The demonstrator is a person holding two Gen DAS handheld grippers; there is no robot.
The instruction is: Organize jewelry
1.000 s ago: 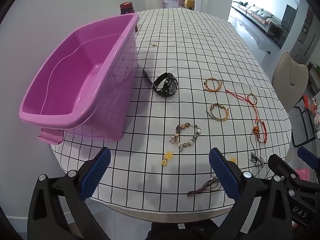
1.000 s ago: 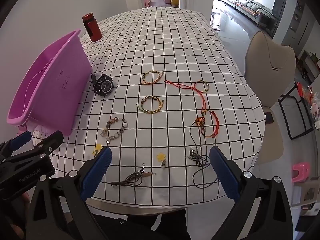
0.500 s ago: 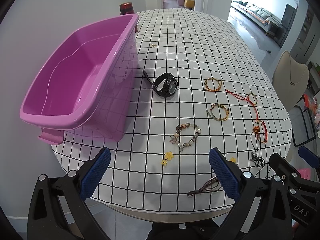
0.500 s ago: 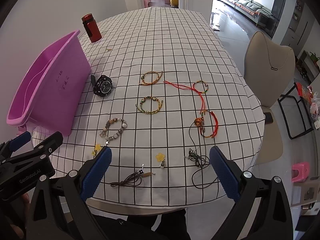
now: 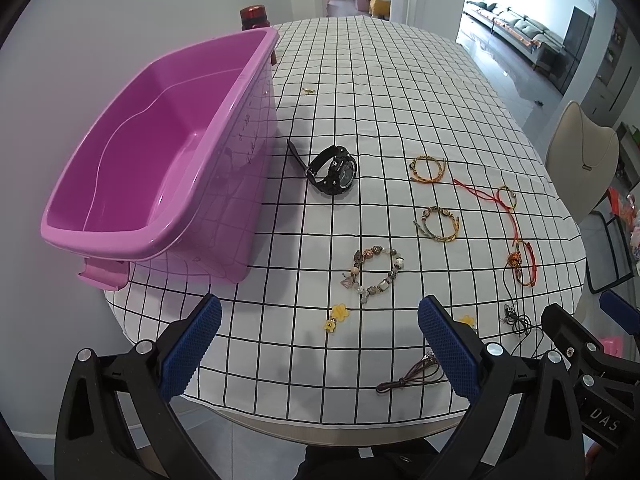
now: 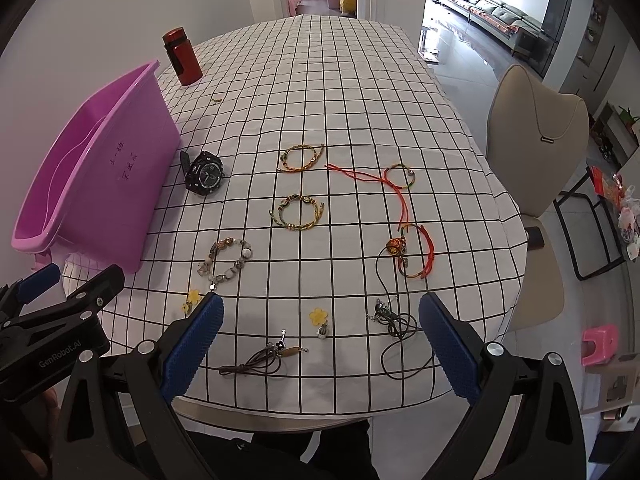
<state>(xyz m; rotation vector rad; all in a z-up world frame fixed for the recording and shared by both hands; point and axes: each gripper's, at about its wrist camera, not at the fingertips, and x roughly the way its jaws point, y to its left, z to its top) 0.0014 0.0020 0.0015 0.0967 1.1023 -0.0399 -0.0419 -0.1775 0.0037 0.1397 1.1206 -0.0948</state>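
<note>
Both held above the near edge of the worktop (image 6: 360, 80), left hand-held gripper (image 5: 320, 344) and right hand-held gripper (image 6: 320, 344) alike, jaws apart, empty. Ahead, loose on the checked cloth: bracelets (image 6: 302, 212), watch (image 6: 205, 173) beside the pink bin (image 5: 160, 152) at the left edge, necklaces (image 6: 392, 320) nearest. "GenRobot.AI" legible on the left tool, handwriting on the bin unreadable. Red bottle (image 6: 182, 56) at the far left. Beige chair (image 6: 536, 152) to the right.
</note>
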